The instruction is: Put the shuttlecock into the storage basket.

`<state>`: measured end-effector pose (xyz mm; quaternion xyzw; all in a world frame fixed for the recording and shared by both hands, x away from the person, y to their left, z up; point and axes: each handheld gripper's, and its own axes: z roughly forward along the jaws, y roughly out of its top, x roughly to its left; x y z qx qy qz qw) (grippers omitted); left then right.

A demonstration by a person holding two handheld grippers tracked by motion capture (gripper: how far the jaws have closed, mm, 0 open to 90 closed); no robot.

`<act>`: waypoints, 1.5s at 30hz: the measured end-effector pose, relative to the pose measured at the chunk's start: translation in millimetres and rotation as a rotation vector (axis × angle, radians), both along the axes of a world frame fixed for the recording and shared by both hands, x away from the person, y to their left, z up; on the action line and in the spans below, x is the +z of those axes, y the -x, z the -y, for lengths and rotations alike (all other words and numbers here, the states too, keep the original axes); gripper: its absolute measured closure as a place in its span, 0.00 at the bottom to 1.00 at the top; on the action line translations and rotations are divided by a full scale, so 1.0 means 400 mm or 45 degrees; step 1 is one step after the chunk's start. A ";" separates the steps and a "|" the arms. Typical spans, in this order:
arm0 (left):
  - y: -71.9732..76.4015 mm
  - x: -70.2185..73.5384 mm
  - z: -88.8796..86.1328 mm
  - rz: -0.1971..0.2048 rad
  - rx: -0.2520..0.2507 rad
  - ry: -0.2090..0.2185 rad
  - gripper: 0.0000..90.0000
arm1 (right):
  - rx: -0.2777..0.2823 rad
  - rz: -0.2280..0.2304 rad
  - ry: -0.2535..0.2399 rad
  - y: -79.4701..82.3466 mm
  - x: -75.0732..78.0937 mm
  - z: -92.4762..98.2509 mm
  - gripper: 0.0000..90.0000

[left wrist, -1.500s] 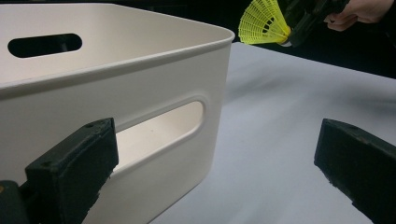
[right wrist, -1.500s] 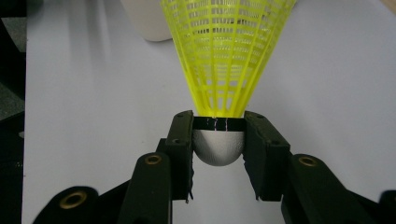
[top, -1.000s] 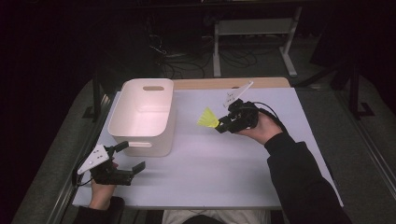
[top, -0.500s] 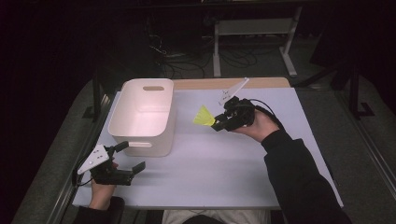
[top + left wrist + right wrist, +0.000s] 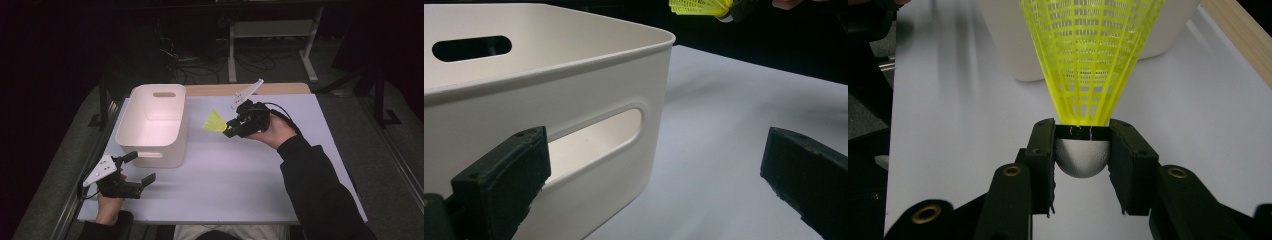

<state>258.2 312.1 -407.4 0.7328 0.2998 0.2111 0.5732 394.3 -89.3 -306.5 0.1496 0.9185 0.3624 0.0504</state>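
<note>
A yellow shuttlecock (image 5: 215, 121) hangs above the white table, right of the white bin (image 5: 131, 131). My right gripper (image 5: 231, 128) is shut on its rounded white cork (image 5: 1082, 159), and the yellow skirt (image 5: 1091, 55) points toward the bin (image 5: 1013, 45). At the near left corner my left gripper (image 5: 140, 168) stays low, its jaws spread wide with nothing between them. In the left gripper view the bin's slotted near wall (image 5: 574, 135) fills the left side, one pad (image 5: 506, 180) close in front of it, and the shuttlecock (image 5: 699, 7) shows at the top edge.
The white bin's inside looks bare. The white table top (image 5: 235, 180) stretches in front of and right of the bin. A wooden strip (image 5: 220, 89) borders the far edge, with a metal stand (image 5: 272, 30) and cables on the dark floor beyond.
My right gripper has carried the shuttlecock a little leftward, toward the bin. The left gripper has stayed where it was.
</note>
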 end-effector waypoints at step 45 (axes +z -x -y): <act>0.000 0.000 0.000 0.001 -0.002 0.000 0.00 | 0.056 0.035 0.009 -0.036 0.081 -0.094 0.70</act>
